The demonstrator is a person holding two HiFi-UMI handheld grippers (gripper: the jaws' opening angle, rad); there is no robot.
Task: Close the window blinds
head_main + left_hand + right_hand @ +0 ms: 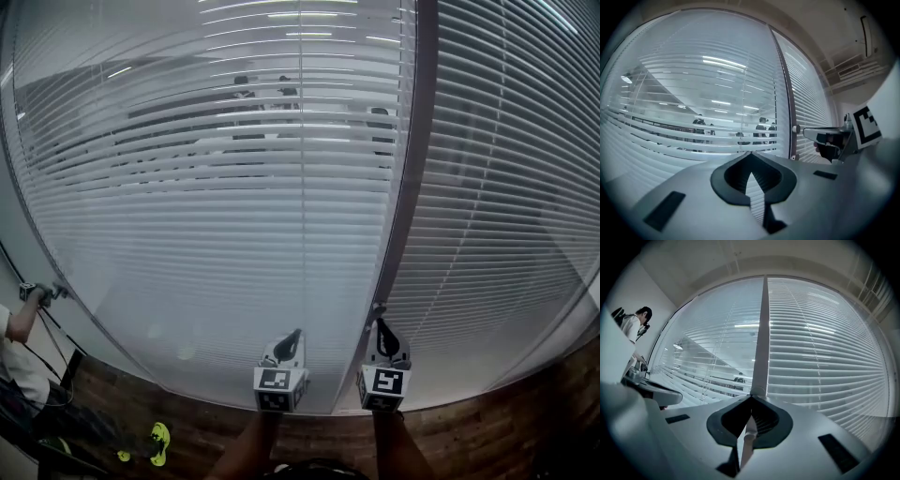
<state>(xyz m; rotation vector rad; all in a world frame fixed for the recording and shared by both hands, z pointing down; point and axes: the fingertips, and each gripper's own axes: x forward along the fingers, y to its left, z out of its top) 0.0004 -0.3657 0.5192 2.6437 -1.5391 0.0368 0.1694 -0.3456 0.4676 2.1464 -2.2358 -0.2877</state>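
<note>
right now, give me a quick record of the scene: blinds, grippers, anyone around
left blind: slats part open, people visible through
right blind: slats nearly shut
right gripper: shut on wand beside window post
left gripper: shut, empty, beside the right gripper
bystander: far left, by the wall

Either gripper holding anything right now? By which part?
Nothing in the left gripper, fingers together. On the right gripper the fingers are together too, tips at a small knob on the window post; whether they grip it cannot be told.
</note>
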